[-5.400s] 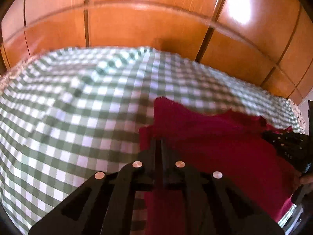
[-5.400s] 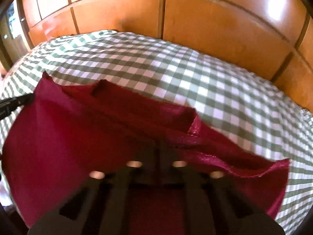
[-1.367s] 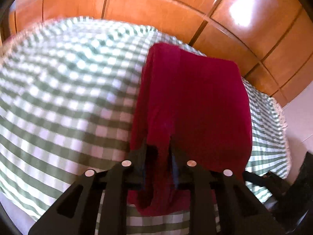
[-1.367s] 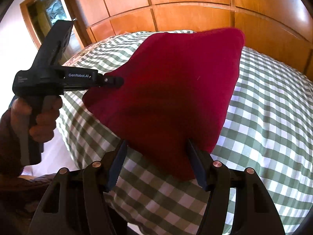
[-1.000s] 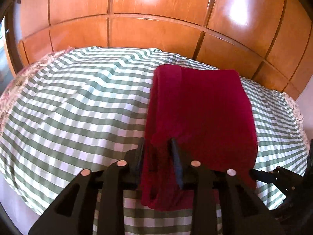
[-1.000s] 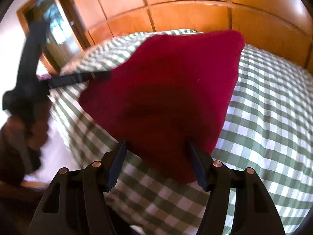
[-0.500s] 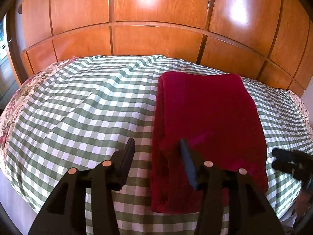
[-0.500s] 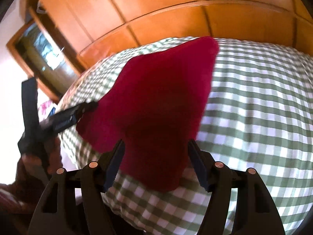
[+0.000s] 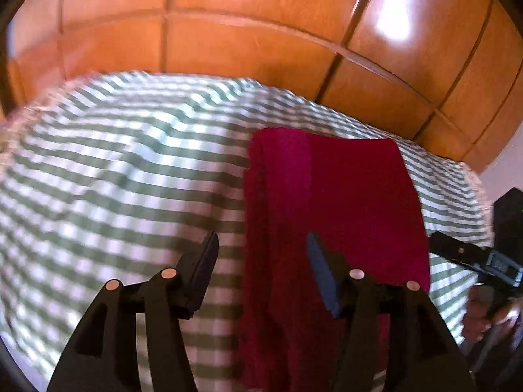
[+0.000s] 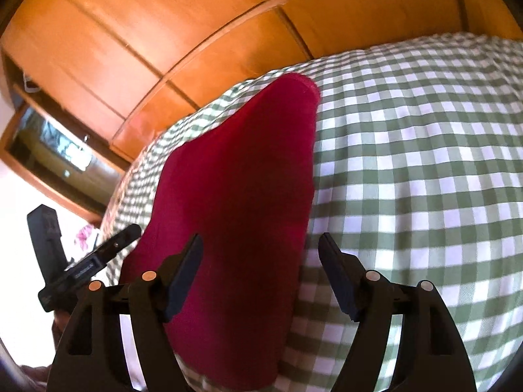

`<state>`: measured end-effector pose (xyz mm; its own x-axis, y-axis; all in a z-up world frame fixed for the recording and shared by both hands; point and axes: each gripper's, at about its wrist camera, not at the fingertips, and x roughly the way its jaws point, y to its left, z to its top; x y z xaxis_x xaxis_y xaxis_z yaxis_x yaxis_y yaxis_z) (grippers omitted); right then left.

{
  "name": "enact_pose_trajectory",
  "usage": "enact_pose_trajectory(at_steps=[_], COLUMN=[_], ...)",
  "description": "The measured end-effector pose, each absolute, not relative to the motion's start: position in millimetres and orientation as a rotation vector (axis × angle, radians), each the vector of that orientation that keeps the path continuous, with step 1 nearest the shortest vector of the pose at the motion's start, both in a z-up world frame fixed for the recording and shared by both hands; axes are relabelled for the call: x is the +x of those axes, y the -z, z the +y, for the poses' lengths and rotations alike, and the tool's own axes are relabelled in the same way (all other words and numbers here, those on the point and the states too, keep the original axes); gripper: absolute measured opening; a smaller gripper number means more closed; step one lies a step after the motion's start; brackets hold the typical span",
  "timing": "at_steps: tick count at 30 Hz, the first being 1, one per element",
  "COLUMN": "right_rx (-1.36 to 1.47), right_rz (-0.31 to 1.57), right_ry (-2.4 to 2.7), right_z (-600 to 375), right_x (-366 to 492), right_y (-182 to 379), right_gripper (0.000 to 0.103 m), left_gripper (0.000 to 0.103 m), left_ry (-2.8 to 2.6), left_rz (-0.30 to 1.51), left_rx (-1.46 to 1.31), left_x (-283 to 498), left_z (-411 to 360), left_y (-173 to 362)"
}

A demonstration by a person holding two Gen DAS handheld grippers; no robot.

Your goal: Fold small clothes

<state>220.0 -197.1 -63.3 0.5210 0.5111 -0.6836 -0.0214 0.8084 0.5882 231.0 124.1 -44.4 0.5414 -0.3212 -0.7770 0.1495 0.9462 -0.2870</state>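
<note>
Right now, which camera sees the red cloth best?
The left wrist view. There the red cloth lies flat on the checked cover, showing its squared far edge and a fold along one side. The right wrist view shows the cloth stretched into a long slanted shape, with its near end hidden behind the right gripper.

A green-and-white checked bed (image 10: pixel 425 170) carries 1 folded red cloth (image 10: pixel 238 202), lying flat.

Right gripper (image 10: pixel 261 261) opening, nothing pinched: folded red cloth (image 10: pixel 242 196) lies flat on checked bed (image 10: pixel 408 179) between and ahead of the fingers (image 10: pixel 186 268).
</note>
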Motion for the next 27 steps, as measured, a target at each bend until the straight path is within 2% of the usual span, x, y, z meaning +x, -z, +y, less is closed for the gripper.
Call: enact_pose_trajectory(at_steps=[1, 2, 3, 4, 7, 9, 10, 11, 12, 14, 16, 17, 18, 20, 21, 22, 27], right_rx=[0.574, 0.579, 0.584, 0.59, 0.601, 0.604, 0.61, 0.616, 0.616, 0.596, 0.57, 0.56, 0.552, 0.508, 0.491, 0.469, 0.443], right_rz=[0.983, 0.985, 0.991, 0.996, 0.999, 1.015, 1.03, 1.054, 1.076, 1.08, 1.065, 1.068, 1.067, 1.042, 1.027, 1.005, 0.871], right_ry=[-0.345, -0.345, -0.343, -0.347, -0.38, -0.416, -0.44, -0.474, -0.495, -0.493, -0.512, -0.514, -0.52, -0.512, -0.509, -0.508, -0.466], right_z=[-198, -197, -197, -197, -197, -193, -189, -183, -176, -165, -155, -152, -149, -146, -145, -145, -177], right_x=[225, 228, 231, 233, 233, 232, 235, 239, 242, 246, 250, 251, 251, 247, 244, 239, 202], right_y=[65, 66, 69, 71, 75, 80, 86, 93, 99, 107, 108, 107, 105, 93, 87, 79, 32], right_gripper=[0.072, 0.072, 0.073, 0.077, 0.077, 0.08, 0.081, 0.081, 0.081, 0.081, 0.075, 0.068, 0.058, 0.045, 0.042, 0.042, 0.04], left_gripper=[0.051, 0.025, 0.012, 0.012, 0.011, 0.014, 0.018, 0.029, 0.046, 0.054, 0.052, 0.041, 0.023, 0.019, 0.017, 0.011, 0.011], left_ry=[0.312, 0.336, 0.372, 0.371, 0.366, 0.351, 0.34, 0.327, 0.288, 0.225, 0.234, 0.249, 0.299, 0.305, 0.306, 0.314, 0.443], left_rz=[0.988, 1.005, 1.017, 0.992, 0.947, 0.964, 0.972, 0.97, 0.957, 0.936, 0.942, 0.944, 0.945, 0.928, 0.915, 0.897, 0.855], left_rx=[-0.207, -0.214, -0.216, -0.2, -0.18, -0.168, -0.161, -0.155, -0.129, -0.087, -0.123, -0.139, -0.174, -0.173, -0.149, -0.128, -0.095], left_x=[240, 246, 248, 246, 235, 232, 233, 233, 232, 230, 230, 229, 228, 224, 222, 216, 212], left_z=[122, 119, 116, 114, 120, 122, 121, 120, 118, 115, 117, 119, 119, 115, 111, 106, 67], left_y=[50, 55, 58, 58, 58, 70, 74, 77, 78, 81, 85, 86, 86, 83, 80, 75, 50])
